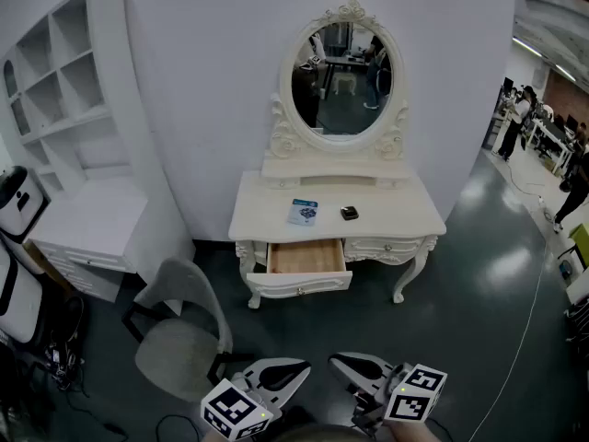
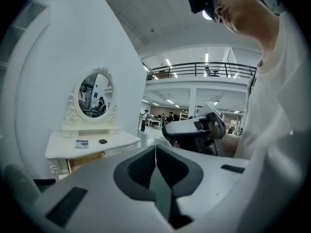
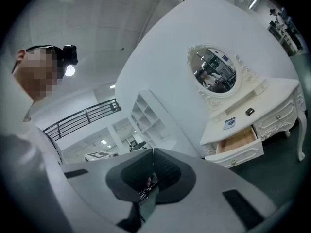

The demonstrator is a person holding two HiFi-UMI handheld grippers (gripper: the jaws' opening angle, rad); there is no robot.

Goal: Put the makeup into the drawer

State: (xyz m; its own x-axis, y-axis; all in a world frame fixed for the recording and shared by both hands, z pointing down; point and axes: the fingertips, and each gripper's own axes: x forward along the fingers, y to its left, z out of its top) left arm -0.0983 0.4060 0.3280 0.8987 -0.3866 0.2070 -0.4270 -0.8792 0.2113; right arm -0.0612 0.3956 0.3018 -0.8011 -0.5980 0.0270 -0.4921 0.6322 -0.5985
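Claws: left claw [image 2: 155, 148] and right claw [image 3: 152, 152] pressed together, empty, well apart from vanity table [image 1: 276, 212]

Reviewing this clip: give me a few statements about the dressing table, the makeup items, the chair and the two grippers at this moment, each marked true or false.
1. The wood-lined drawer on the left of the white carved dressing table stands open. True.
2. Makeup lies in that drawer. False: its visible inside is bare; the small black square case and the blue and white packet lie on the tabletop.
3. The left gripper and the right gripper both have their fingers closed with nothing between them. True.
4. The grey padded chair is tucked under the dressing table. False: it stands apart on the dark floor, to the table's left in the head view.
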